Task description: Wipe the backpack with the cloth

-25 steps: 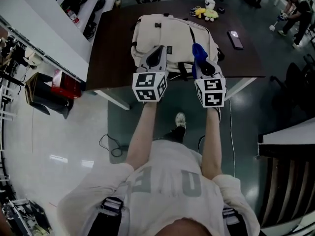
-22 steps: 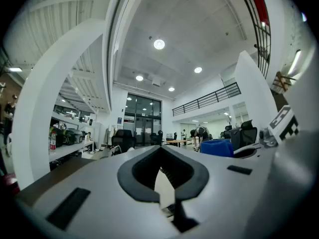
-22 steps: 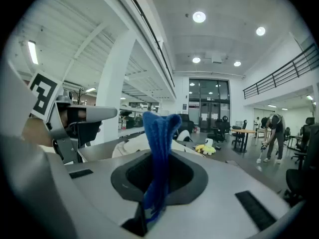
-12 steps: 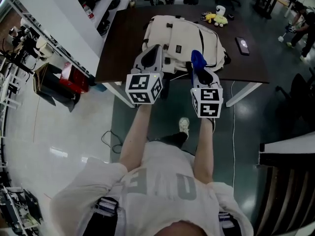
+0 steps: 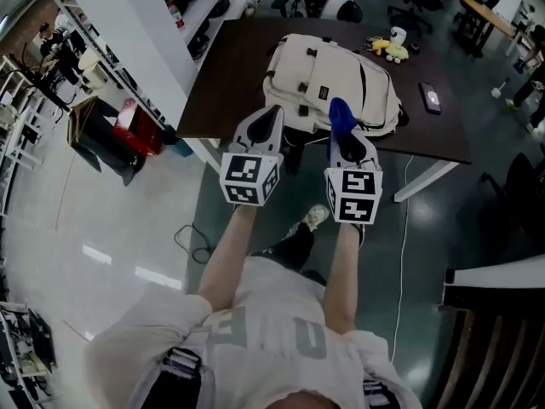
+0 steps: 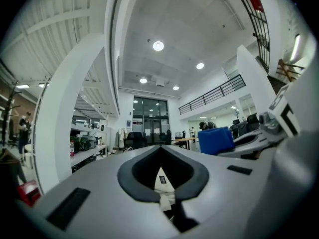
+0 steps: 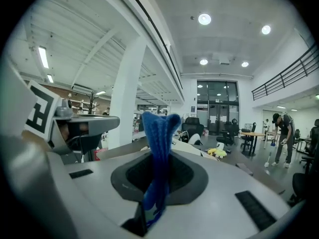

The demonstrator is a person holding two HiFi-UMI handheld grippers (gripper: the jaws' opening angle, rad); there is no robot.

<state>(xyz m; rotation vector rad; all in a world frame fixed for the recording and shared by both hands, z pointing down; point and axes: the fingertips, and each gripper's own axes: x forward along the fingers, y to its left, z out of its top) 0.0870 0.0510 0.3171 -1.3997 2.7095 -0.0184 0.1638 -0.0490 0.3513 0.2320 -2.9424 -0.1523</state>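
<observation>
**Head view.** Both forearms were stretched forward, side by side and roughly parallel, with a gripper in each hand and the marker cubes turned up.
- Left gripper [image 5: 271, 116]: tips at the near left edge of the backpack; contact could not be told.
- Right gripper [image 5: 347, 135]: tips at the backpack's near edge, with the blue cloth [image 5: 340, 112] standing out of them.
- Backpack [image 5: 328, 66]: cream, lying flat on the dark brown table [image 5: 226, 75], close to its front edge.
- Phone [image 5: 431, 98]: on the table to the right of the backpack.
- Yellow soft toy [image 5: 392, 49]: at the far side of the table.

**Left gripper view.** The jaws were closed together with nothing between them. A sliver of the backpack with a dark label showed through the notch. The right gripper and the cloth were alongside at the right.

**Right gripper view.** The jaws were clamped on the cloth, which rose upright from between them, its folded top end free. The left gripper was alongside at the left. A person [image 7: 283, 133] stood far off at the right.
</observation>
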